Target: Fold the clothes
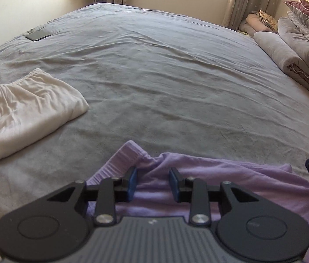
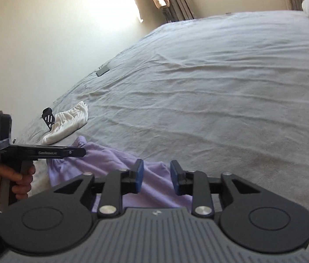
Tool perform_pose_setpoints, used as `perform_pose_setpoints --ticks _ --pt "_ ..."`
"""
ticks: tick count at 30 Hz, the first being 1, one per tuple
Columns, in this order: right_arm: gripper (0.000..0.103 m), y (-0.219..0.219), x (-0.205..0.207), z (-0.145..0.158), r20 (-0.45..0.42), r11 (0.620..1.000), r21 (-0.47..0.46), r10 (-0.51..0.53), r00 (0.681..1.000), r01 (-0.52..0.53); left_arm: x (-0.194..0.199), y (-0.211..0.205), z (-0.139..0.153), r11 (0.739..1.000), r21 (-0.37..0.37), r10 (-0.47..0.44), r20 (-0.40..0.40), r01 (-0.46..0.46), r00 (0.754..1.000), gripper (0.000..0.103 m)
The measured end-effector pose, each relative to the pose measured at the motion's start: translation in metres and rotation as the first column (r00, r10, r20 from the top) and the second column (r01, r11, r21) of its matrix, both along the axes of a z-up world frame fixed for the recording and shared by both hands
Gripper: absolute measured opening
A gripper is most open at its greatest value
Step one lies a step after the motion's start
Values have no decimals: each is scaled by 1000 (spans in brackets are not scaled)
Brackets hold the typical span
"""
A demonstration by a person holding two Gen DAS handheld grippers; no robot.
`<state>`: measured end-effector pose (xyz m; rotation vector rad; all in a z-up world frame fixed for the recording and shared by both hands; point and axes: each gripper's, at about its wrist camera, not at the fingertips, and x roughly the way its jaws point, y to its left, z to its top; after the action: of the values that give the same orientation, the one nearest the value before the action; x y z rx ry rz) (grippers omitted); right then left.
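A lilac knit garment (image 1: 209, 175) lies crumpled on the grey bed at the near edge, its ribbed hem toward the left. My left gripper (image 1: 153, 176) is open just above it, jaws apart with cloth showing between them. In the right wrist view the same lilac garment (image 2: 110, 160) lies under my right gripper (image 2: 156, 173), which is open above its right end. The left gripper (image 2: 45, 152) shows there from the side, held by a hand. A folded white garment (image 1: 27, 109) lies to the left; it also shows in the right wrist view (image 2: 66, 125).
The grey bed sheet (image 1: 165, 76) stretches wide ahead. A dark phone-like slab (image 1: 38, 35) lies at the far left edge. Rolled grey quilts and pillows (image 1: 296, 50) are stacked at the right. Walls, curtains and a window stand behind the bed.
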<state>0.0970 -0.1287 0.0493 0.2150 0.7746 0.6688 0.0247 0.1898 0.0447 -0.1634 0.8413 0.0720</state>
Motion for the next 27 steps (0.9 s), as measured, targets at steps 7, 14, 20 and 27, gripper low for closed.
perform_pose_setpoints --ticks 7,14,20,27 --pt "42 14 32 -19 -19 989 -64 131 991 -132 0 1 0 1000 -1 -5 0 5 1000 33" --pt "33 26 27 -22 3 972 -122 201 980 -199 -1 -4 0 1000 22 -8 0 8 1000 33" --pt "10 41 16 -23 14 963 -156 226 974 -221 -1 -3 0 1000 24 -5 0 5 1000 32" --pt "5 51 12 -20 105 961 -247 157 982 -127 -4 2 1 1000 10 18 5 -18 1000 27"
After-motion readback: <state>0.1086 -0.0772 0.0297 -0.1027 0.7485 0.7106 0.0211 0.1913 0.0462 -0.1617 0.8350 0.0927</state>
